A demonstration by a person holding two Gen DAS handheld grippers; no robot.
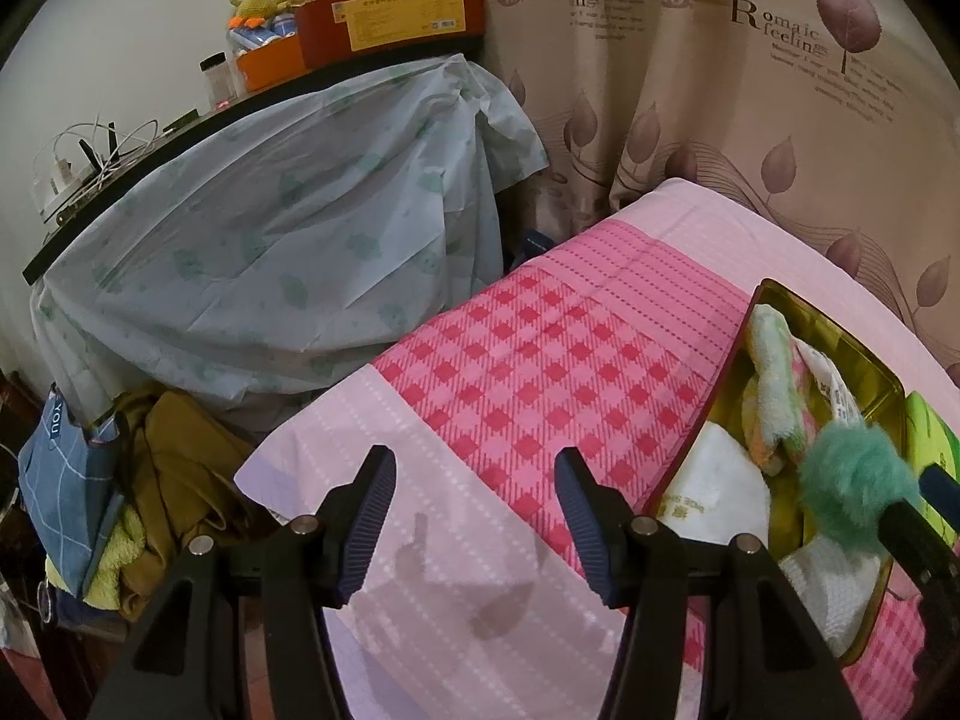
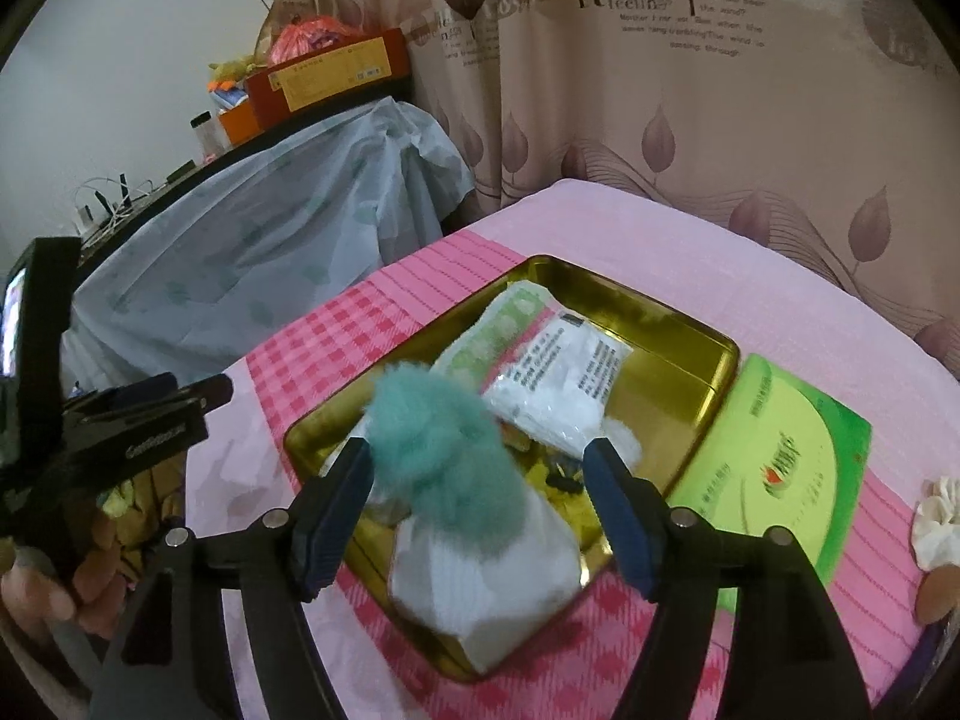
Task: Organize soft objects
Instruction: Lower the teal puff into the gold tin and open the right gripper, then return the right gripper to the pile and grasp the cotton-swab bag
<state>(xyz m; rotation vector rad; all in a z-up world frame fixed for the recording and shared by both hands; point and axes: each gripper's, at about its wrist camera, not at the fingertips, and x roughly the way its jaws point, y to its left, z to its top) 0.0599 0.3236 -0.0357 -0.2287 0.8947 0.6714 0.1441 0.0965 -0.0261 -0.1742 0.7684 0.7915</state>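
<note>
One pompom hat (image 2: pixel 468 480) (teal-tufted), between right tool's (image 2: pixel 480 504) gaping fingers

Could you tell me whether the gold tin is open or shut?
Open: the tin shows cloths inside, and its green lid lies beside it.

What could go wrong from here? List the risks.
1. The white hat with the teal pompom hangs over the tin's near rim, so it may slide out onto the pink cloth.
2. The right gripper is open around the pompom; closing may grab only fluff and slip.
3. The tin looks crowded with a packet and cloths, so pushing the hat in could shove items out.
</note>
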